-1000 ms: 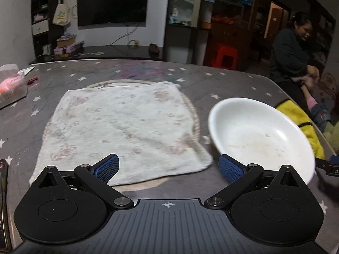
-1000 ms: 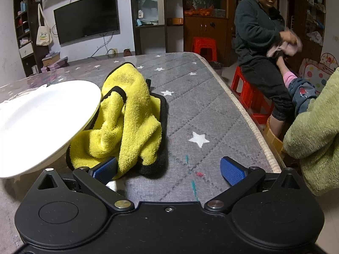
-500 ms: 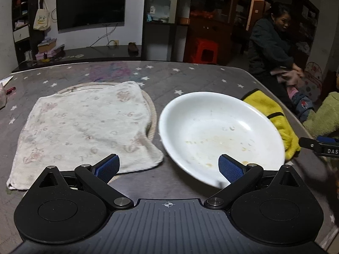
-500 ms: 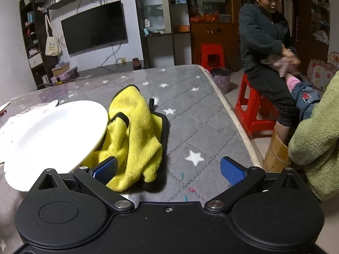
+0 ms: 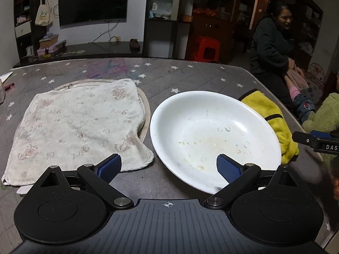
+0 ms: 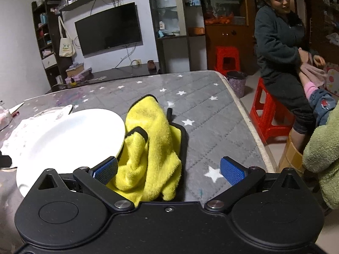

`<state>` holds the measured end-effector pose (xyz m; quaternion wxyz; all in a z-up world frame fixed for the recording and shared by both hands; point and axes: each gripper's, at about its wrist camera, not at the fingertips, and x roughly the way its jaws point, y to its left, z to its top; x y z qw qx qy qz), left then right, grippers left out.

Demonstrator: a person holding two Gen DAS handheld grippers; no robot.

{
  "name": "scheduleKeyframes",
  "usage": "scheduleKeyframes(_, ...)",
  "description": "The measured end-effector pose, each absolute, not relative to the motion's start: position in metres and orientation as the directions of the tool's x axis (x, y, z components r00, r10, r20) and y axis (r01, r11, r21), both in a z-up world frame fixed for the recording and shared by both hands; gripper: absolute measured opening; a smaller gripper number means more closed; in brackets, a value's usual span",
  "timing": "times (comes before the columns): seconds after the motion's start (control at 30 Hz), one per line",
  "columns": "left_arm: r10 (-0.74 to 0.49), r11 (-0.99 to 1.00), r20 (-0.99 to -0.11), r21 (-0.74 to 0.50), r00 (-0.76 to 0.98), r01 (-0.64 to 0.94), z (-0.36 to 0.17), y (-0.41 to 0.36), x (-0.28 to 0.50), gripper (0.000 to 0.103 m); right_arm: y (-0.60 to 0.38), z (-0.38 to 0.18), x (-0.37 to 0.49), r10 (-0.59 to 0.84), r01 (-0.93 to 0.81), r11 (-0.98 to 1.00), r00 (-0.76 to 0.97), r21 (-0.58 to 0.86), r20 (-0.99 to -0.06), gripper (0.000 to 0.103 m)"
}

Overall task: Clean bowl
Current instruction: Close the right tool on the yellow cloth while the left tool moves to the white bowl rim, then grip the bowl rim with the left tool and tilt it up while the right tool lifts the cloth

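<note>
- The bowl (image 5: 214, 135), white and shallow, sits on the table (image 5: 186, 78) right of centre, with dried food specks and a faint smear on its bottom.
- Left gripper (image 5: 168, 167): jaws spread wide and empty. The right blue pad (image 5: 228, 170) overlaps the bowl's near rim in the left wrist view, while the left pad sits over the near corner of the white towel (image 5: 78, 124); whether either touches cannot be told.
- Right gripper (image 6: 168, 170): jaws also wide apart, gripping nothing. Its left pad (image 6: 106, 170) lies at the seam where the bowl (image 6: 63, 141) meets the yellow cloth (image 6: 152, 146); its right pad is over bare grey table.
- The yellow cloth is crumpled against the bowl's right side, partly tucked under the rim.
- The white towel lies flat just left of the bowl, close to it, over a woven mat (image 5: 145, 114) whose edge shows between them.
- The table's right edge (image 6: 245, 114) runs just past the yellow cloth; between them is a strip of bare starred surface.
- Far half of the table is bare, except for small items at the far left edge.
- Beyond the right edge a woman (image 6: 281, 48) sits on a red stool (image 6: 269, 114); a green fleece sleeve (image 6: 322, 158) crowds the right gripper's right side.
</note>
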<state>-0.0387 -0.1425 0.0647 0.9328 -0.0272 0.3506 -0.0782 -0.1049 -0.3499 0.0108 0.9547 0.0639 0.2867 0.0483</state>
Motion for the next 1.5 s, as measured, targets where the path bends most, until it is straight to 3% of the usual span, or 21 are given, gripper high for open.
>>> scheduleKeyframes(0.63, -0.171, 0.985, -0.685, -0.125, 0.708, 0.117, 0.056, -0.147, -0.028, 0.088, -0.349, 0.012, -0.081, 0.177, -0.106, 0.981, 0.820, 0.160, -0.545, 0.102)
scheduleKeyframes(0.9, -0.160, 0.987, -0.678, -0.101, 0.718, 0.126, 0.058, -0.155, -0.030, 0.087, -0.353, 0.005, -0.070, 0.183, -0.097, 0.979, 0.806, 0.179, -0.563, 0.087)
scheduleKeyframes(0.97, -0.174, 0.984, -0.664, -0.085, 0.727, 0.158, 0.061, -0.160, -0.034, 0.087, -0.353, 0.004, -0.070, 0.192, -0.107, 0.978, 0.802, 0.180, -0.566, 0.078)
scheduleKeyframes(1.07, -0.200, 0.976, -0.644, -0.062, 0.739, 0.210, 0.067, -0.167, -0.041, 0.087, -0.352, 0.001, -0.069, 0.202, -0.118, 0.976, 0.795, 0.182, -0.572, 0.075)
scheduleKeyframes(1.17, -0.259, 0.958, -0.622, -0.066, 0.739, 0.280, 0.072, -0.176, -0.047, 0.087, -0.350, 0.000, -0.068, 0.221, -0.141, 0.973, 0.787, 0.180, -0.576, 0.065)
scheduleKeyframes(1.5, -0.387, 0.867, -0.618, 0.008, 0.684, 0.499, 0.070, -0.217, -0.059, 0.086, -0.345, -0.004, -0.063, 0.217, -0.158, 0.976, 0.773, 0.150, -0.597, 0.059)
